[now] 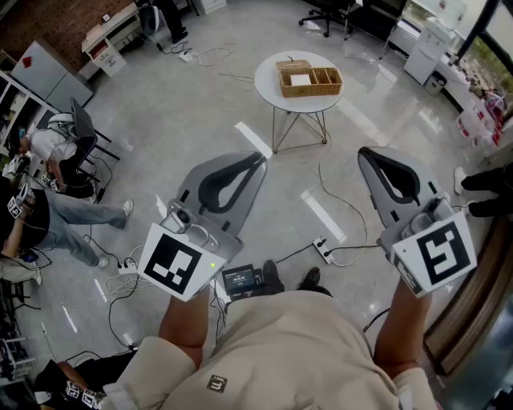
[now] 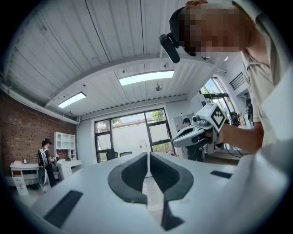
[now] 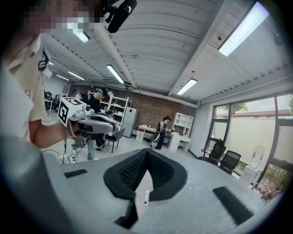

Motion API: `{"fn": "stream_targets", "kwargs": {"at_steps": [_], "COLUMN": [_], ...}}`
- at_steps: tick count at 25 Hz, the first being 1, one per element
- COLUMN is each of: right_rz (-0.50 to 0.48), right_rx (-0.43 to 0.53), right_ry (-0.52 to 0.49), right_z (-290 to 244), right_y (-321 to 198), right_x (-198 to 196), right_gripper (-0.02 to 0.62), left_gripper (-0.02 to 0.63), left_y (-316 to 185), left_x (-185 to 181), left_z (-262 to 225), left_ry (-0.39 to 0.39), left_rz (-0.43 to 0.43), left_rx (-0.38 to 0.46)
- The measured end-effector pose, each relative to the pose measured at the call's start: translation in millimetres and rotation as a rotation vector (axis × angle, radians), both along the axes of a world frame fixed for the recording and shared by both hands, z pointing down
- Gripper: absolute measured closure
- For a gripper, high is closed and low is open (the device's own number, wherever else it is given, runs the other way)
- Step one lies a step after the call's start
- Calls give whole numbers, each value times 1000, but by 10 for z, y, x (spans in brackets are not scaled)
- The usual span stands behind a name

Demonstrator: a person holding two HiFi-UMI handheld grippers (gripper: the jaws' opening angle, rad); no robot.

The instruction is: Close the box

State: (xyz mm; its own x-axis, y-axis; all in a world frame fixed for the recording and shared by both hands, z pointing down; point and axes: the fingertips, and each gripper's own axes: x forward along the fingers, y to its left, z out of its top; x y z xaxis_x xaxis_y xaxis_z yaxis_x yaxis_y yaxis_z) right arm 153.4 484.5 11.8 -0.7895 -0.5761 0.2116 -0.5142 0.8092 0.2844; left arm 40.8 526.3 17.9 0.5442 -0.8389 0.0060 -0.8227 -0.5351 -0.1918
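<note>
A wooden box (image 1: pixel 309 78) with open compartments and something white inside stands on a small round white table (image 1: pixel 271 80) far ahead in the head view. Both grippers are held up in front of the person's chest, well short of the table. My left gripper (image 1: pixel 261 158) (image 2: pixel 148 153) points toward the table with its jaws together and nothing between them. My right gripper (image 1: pixel 363 152) (image 3: pixel 146 150) is also shut and empty. Each gripper view looks across the room and up at the ceiling, shows the other gripper, and does not show the box.
Cables and a power strip (image 1: pixel 325 250) lie on the glossy floor between the person and the table, beside white tape strips (image 1: pixel 323 216). People sit at desks on the left (image 1: pixel 48 152). Office chairs (image 1: pixel 329 12) stand behind the table. Someone's feet (image 1: pixel 481 192) are at the right.
</note>
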Motion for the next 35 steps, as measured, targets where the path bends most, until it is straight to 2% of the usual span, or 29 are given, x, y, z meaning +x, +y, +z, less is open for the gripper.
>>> {"fn": "stream_targets", "kwargs": {"at_steps": [13, 20, 26, 35], "right_rz": [19, 44, 71, 89], "right_rx": [-18, -23, -29, -34], "right_ry": [11, 5, -46, -60], "right_z": [163, 142, 91, 28], "right_y": [-141, -260, -355, -768], "right_x": [-132, -402, -600, -690], "right_gripper": [606, 604, 603, 603], "left_gripper": [588, 588, 588, 588], "left_y": [-171, -298, -404, -779], "left_x": [-120, -416, -621, -743], "left_z": [130, 130, 122, 150], "left_ry": [17, 23, 25, 20], "left_rz": [20, 40, 71, 89], "left_rx": [-6, -11, -5, -28]}}
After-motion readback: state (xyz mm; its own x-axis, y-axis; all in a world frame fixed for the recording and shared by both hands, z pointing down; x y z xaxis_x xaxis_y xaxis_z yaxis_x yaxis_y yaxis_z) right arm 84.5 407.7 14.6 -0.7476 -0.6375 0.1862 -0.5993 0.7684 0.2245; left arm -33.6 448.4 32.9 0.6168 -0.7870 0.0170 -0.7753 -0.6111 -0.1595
